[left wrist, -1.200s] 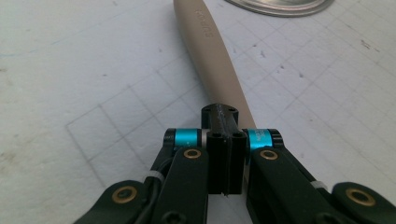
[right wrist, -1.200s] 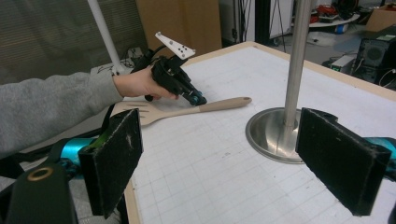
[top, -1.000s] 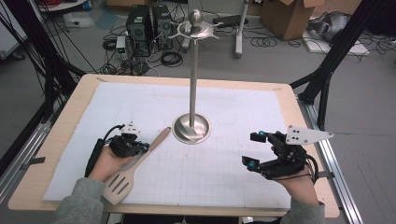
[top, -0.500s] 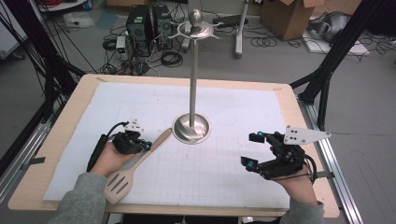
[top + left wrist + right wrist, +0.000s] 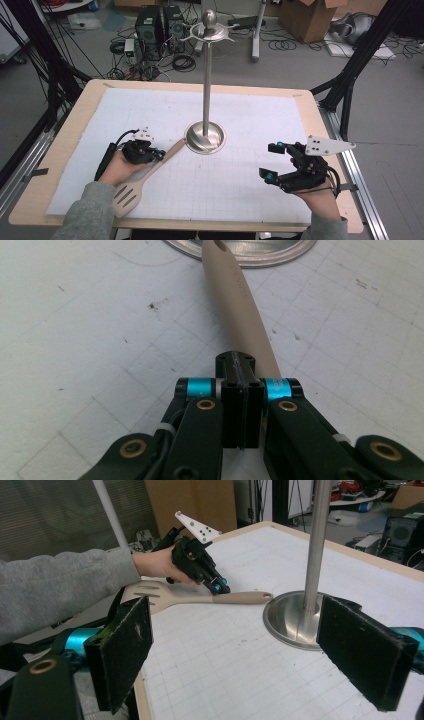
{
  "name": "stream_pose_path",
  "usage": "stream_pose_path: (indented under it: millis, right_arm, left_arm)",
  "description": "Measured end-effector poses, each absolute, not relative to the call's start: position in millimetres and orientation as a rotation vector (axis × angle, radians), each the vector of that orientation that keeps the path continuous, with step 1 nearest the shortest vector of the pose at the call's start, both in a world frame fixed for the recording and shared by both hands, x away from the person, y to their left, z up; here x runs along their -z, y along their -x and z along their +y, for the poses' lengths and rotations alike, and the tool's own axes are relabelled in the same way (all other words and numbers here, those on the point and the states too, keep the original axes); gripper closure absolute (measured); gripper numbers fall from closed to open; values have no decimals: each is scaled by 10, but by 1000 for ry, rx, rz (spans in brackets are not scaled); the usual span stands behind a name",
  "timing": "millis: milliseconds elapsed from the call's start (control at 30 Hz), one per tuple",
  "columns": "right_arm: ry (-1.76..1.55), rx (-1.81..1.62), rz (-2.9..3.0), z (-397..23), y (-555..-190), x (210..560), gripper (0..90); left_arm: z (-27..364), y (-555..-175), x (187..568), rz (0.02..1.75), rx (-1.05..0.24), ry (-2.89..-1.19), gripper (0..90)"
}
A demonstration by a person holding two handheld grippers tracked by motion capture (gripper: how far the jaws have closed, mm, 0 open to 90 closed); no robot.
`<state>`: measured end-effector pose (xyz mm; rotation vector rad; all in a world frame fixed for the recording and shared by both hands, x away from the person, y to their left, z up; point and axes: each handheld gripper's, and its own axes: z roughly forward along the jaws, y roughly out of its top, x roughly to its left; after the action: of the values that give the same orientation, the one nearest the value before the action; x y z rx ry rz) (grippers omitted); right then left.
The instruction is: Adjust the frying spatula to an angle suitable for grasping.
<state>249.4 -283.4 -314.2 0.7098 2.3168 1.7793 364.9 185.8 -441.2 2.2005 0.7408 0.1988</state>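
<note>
Beige slotted spatula (image 5: 145,177) lies flat on the white gridded mat (image 5: 240,200), its slotted blade toward the person's edge of the table and its handle running up and to the right. The handle's tip, with its small hanging hole, reaches the rim of the round base of the metal stand (image 5: 205,136); whether it touches the rim or just overlaps it cannot be told. The stand's thin pole rises straight from that base to a knobbed top with small hooks.

The left gripper (image 5: 159,155) sits over the middle of the handle. In the left gripper view its jaws are pressed together at the tips, right on top of the handle (image 5: 240,305), which runs out from under them toward the stand's base (image 5: 250,250). The pictures do not show the handle between the pads: the jaws look fully closed and rest on or just above it. In the right gripper view the same gripper (image 5: 217,587) points down at the spatula (image 5: 200,597), held by a hand in a grey sleeve.

The right gripper (image 5: 272,161) rests well apart on the right side of the mat, lying on its side, jaws spread wide with nothing between them. Its own view frames the stand (image 5: 312,560) between its two black pads (image 5: 122,650).
</note>
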Motion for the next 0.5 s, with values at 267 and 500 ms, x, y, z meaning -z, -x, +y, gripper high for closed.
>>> stream_pose_path:
  millis: [267,500]
  right_arm:
    - [-720,-1768,2314,-2842,-2476,3154,138]
    - [-720,-1755,2323,-2825,-2470,3155,138]
  left_arm:
    - [1897,-3635,4361,756,-243,-2171,898]
    - [2026,-3541,4202,773,-297,-2123,898]
